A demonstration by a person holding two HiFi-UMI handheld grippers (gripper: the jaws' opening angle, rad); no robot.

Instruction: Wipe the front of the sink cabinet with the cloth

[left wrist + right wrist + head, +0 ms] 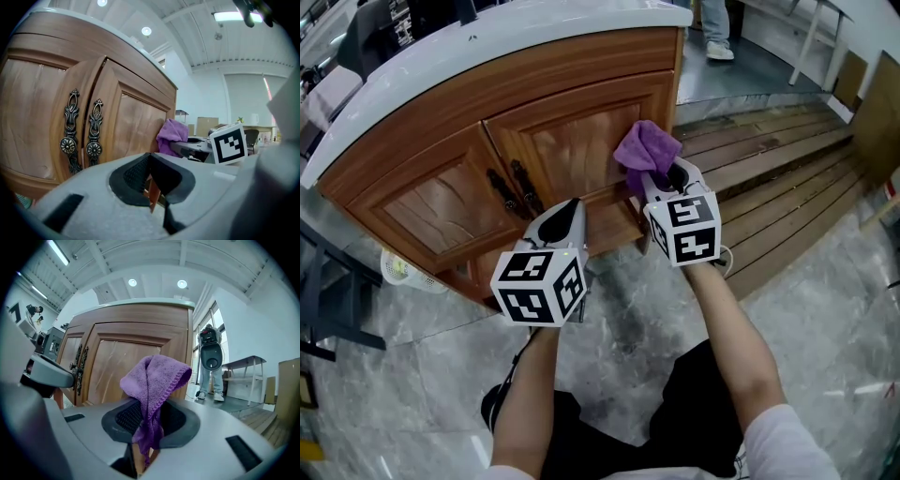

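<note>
The wooden sink cabinet (534,159) has two curved doors with dark ornate handles (514,189) under a white counter. A purple cloth (645,150) is pinched in my right gripper (661,180), which is shut on it; the cloth sits against the right door's lower right part. In the right gripper view the purple cloth (153,385) folds up out of the jaws before the cabinet door (119,366). My left gripper (565,217) is shut and holds nothing, below the handles. In the left gripper view the handles (82,136) and the cloth (171,136) show.
A white mesh basket (405,270) lies at the cabinet's lower left. Wooden slat decking (778,178) runs to the right. A dark chair frame (328,300) stands at the left. A person's legs (209,373) stand far behind the cabinet's right end. The floor is grey marble.
</note>
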